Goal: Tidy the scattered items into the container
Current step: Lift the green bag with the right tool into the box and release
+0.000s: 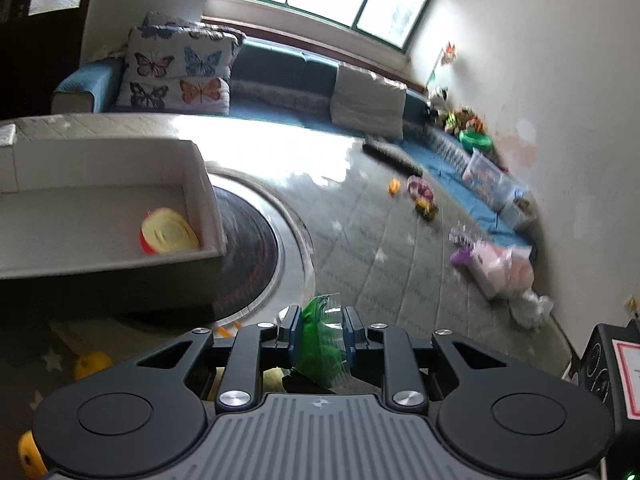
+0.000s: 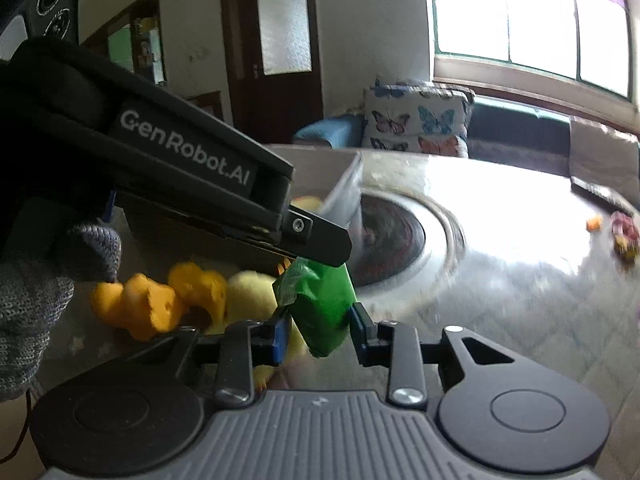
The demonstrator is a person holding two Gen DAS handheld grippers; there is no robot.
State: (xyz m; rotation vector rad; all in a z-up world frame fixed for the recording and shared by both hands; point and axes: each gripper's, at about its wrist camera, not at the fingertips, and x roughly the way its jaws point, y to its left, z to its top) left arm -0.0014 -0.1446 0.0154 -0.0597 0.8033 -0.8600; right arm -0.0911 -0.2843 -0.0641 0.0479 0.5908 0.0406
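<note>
My left gripper (image 1: 319, 332) is shut on a green plastic packet (image 1: 320, 340), held above the floor. In the right wrist view the same packet (image 2: 322, 304) hangs from the left gripper's fingers (image 2: 320, 236) and sits between the jaws of my right gripper (image 2: 320, 334), which stand apart on either side of it. The white cardboard box (image 1: 200, 200) is at the left, with a yellow-and-red round item (image 1: 170, 232) inside. Orange and yellow plush toys (image 2: 160, 300) lie on the floor under the left gripper.
A round dark rug (image 1: 252, 248) lies beside the box on a grey quilted mat (image 1: 380, 240). A blue sofa with butterfly cushions (image 1: 180, 68) is behind. Toys and bins (image 1: 488, 184) line the right wall. A black speaker (image 1: 612, 364) stands at the right edge.
</note>
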